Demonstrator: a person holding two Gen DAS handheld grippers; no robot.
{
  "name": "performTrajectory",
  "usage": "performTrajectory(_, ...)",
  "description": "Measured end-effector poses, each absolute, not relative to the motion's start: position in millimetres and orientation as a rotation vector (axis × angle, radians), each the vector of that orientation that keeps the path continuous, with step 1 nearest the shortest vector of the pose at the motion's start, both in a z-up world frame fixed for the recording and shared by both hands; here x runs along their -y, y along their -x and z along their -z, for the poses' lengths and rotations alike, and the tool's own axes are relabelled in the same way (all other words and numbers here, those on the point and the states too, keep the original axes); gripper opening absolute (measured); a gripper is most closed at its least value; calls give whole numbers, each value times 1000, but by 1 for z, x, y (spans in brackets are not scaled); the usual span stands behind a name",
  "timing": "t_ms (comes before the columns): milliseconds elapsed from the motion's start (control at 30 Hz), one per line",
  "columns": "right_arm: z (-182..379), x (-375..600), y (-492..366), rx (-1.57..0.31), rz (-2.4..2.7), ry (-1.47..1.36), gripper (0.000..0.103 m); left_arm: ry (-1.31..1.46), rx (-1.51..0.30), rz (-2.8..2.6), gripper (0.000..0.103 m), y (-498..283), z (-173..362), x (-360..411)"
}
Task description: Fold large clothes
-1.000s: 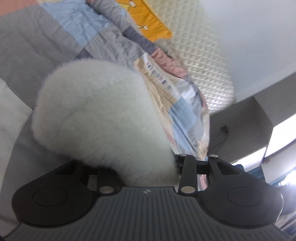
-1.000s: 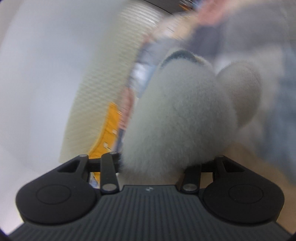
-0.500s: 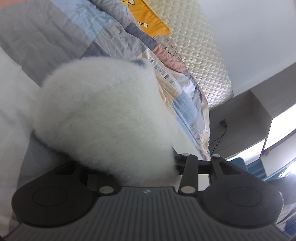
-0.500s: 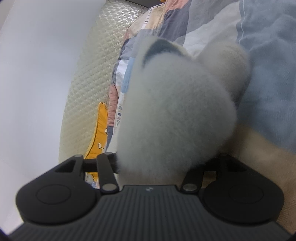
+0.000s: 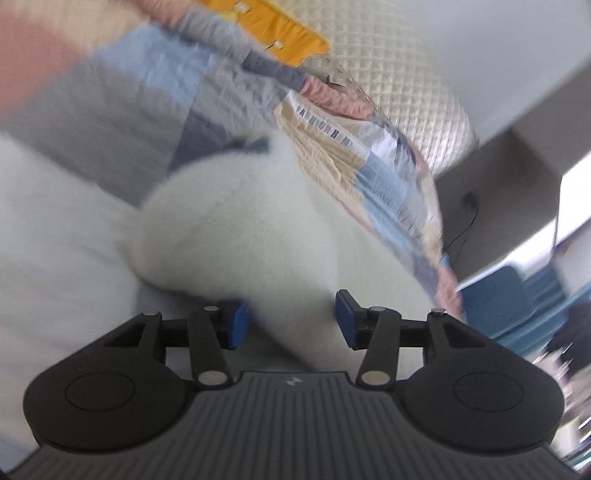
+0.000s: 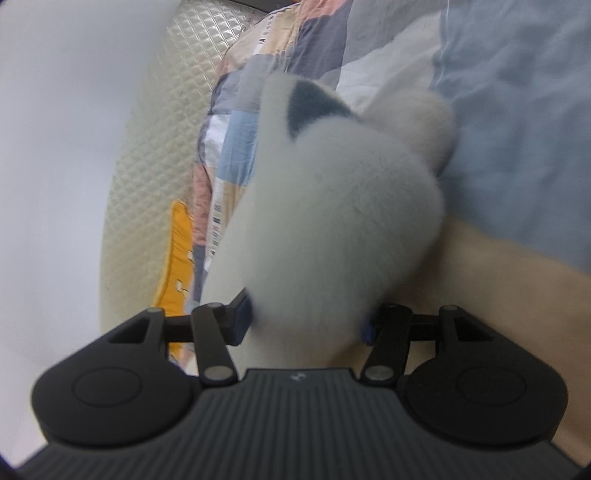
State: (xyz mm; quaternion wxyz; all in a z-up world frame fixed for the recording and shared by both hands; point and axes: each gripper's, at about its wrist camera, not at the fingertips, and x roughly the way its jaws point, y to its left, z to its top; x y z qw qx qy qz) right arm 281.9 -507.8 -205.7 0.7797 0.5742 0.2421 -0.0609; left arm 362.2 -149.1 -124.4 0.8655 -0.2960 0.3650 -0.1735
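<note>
A white fluffy fleece garment (image 5: pixel 243 229) with a dark blue-grey patch lies bunched on the bed. In the left wrist view my left gripper (image 5: pixel 291 325) has its blue pads (image 5: pixel 236 325) spread wide, with the fleece lying loosely between them. In the right wrist view the same garment (image 6: pixel 332 206) fills the middle, and my right gripper (image 6: pixel 306 325) also has its jaws apart, the fleece bulging between them. The fingertips are partly hidden by the pile.
A patchwork quilt (image 5: pixel 155 96) in grey, blue, pink and beige covers the bed. A cream quilted headboard (image 5: pixel 406 85) and an orange pillow (image 5: pixel 273 29) lie behind. A blue chair (image 5: pixel 495 299) stands at the bed's side. The white wall (image 6: pixel 55 147) is to the left.
Both grippers have opened and let go of the fleece, which they held shut before. The garment has dropped onto the bed and the left view is motion-blurred.
</note>
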Motion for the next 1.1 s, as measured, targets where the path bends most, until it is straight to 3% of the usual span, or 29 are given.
performTrajectory(167,159,502,-245,-531,198,-1126,57,441,-706,422,55,-323,53,150)
performTrajectory(433,20,466,-199,-404,156,-802,58,353,-571,543,60,-245,-86,144)
performTrajectory(600,-53,432,-161,-315,105,-578,58,225,-480,562,60,-188,-145,138)
performTrajectory(800,-93,395,-118,-265,50,-432,58,136,-408,558,60,-124,-169,118)
performTrajectory(1100,-92,346,-73,-268,27,-293,58,31,-373,536,60,-61,-150,95)
